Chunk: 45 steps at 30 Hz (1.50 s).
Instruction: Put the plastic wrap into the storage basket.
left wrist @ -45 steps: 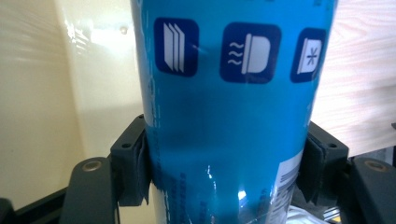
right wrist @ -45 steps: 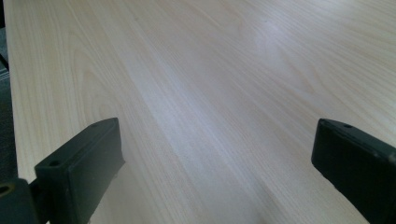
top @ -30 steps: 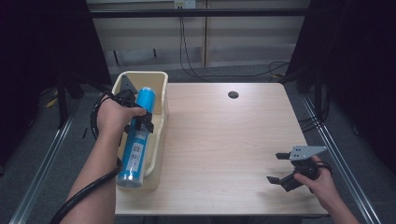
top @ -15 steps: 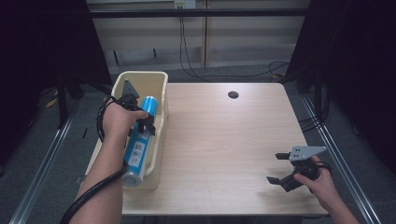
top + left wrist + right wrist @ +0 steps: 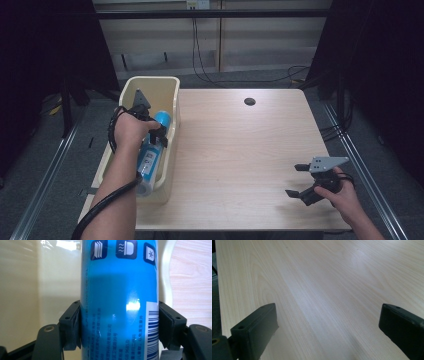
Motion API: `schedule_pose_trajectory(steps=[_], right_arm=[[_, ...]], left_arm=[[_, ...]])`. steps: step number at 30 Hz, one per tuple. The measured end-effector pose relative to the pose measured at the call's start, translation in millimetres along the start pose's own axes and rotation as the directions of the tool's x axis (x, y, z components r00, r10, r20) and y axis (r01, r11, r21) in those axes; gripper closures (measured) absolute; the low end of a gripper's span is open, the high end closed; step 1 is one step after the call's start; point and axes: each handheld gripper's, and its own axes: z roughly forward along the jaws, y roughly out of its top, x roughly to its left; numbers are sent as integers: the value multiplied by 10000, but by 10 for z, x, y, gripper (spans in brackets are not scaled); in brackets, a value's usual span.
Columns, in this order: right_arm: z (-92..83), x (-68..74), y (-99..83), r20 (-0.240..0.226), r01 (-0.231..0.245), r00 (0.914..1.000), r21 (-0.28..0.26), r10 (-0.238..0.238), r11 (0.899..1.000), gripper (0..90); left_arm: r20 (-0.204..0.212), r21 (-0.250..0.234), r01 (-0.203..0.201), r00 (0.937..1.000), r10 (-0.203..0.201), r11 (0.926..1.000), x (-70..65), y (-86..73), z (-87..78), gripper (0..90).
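A blue cylindrical spray can (image 5: 151, 155) lies lengthwise in a cream plastic bin (image 5: 172, 95) at the left edge of a pale wooden table (image 5: 240, 145).

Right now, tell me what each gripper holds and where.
Left gripper clamps the blue can across its body, over the bin. Right gripper holds nothing.

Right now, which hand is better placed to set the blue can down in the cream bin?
Left. The left gripper is already clamped on the blue can, over the cream bin. The right gripper sits open over the table near its front right corner, well away from the bin.
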Motion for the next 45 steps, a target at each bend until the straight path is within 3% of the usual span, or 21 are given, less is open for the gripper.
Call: schedule_pose_trajectory(steps=[7,8,9,11,14,15,16,18,22,24,27,29,36,45], right_arm=[[4,2,-5,-13,-1,10000,55,1,10000,18],[5,-1,-7,-17,0,10000,54,0,10000,18],[5,-3,-8,-36,5,10000,73,-4,10000,18],[8,-4,-12,-32,20,10000,76,-20,10000,18],[9,-4,-12,-25,0,10000,96,1,10000,18],[17,-3,-12,-16,7,10000,127,-7,9999,18],[20,-5,-11,-19,25,10000,123,-25,9999,18],[25,-5,-15,-27,29,10000,128,-29,9999,18],[27,-8,-17,-69,24,10000,138,-23,9999,18],[28,-9,-16,-68,29,10000,142,-28,9999,18],[31,-6,-17,-90,44,10000,147,-43,9999,18],[30,-2,-17,-60,41,10000,144,-40,9999,18],[40,-1,-15,-93,63,9999,180,-62,9998,18],[40,-1,-11,-56,65,10000,197,-64,9998,18]], left_arm=[[65,86,148,9999,-149,9999,19,57,71,319],[87,273,-5,10000,3,9996,36,68,74,319],[31,94,264,9996,-265,9996,25,71,102,319],[-22,339,-24,10000,24,9994,54,94,115,319],[-31,382,79,10000,-78,9992,54,105,157,319],[-34,591,-94,9999,97,9982,61,117,175,319],[-78,308,307,9995,-305,9991,40,117,200,319],[-91,463,130,9999,-126,9988,53,132,192,319],[-31,398,318,9995,-317,9987,51,141,212,318],[-135,389,173,9998,-168,9991,64,143,225,318],[-151,328,315,9994,-310,9990,55,142,258,318],[-70,646,195,9998,-191,9977,62,158,258,318],[-100,549,282,9996,-277,9981,52,159,265,317],[-457,558,192,9988,-166,9983,44,171,301,310]])
